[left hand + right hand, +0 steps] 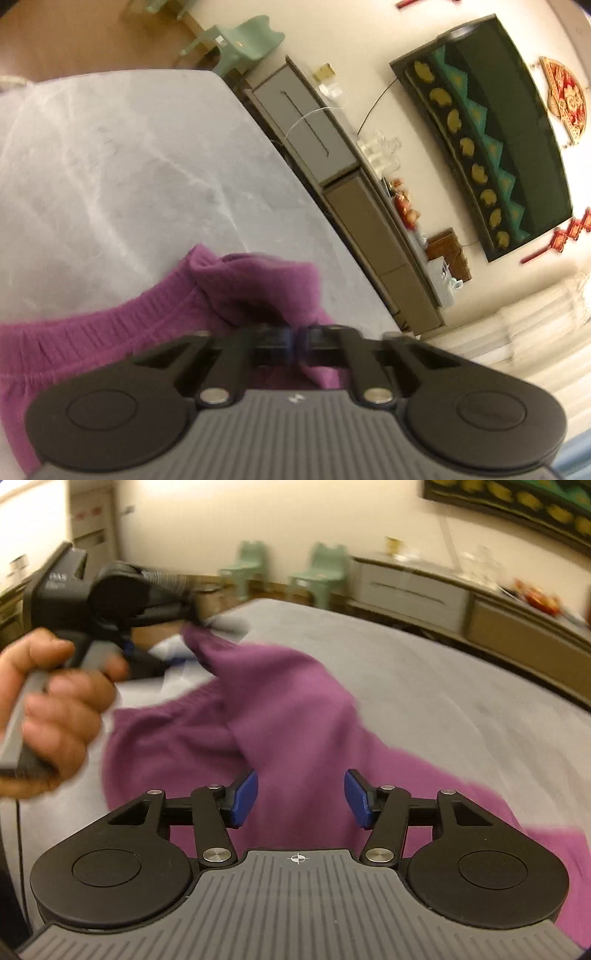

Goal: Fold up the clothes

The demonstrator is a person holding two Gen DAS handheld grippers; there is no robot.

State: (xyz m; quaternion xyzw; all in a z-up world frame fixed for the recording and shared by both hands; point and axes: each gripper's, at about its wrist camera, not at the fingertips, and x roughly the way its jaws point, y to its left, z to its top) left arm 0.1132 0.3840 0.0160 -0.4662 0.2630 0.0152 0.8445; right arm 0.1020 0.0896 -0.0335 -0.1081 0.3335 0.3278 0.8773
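Observation:
A purple knit garment [110,332] lies crumpled on a grey surface [110,166]. In the left wrist view my left gripper [295,336] is shut on a bunched fold of it near the ribbed hem. The right wrist view shows that same left gripper [190,618], held by a hand [55,709], lifting a corner of the purple garment [288,701] off the grey surface [424,686]. My right gripper [301,799] stands open low over the cloth. Its blue pads [245,799] sit apart on either side of a raised ridge of fabric and do not press on it.
A long low sideboard [417,590] with glassware and red items runs along the far wall. Two pale green chairs [325,572] stand beyond the surface's far edge. A dark green wall hanging [498,140] hangs above the sideboard. A cable [18,834] trails at the left.

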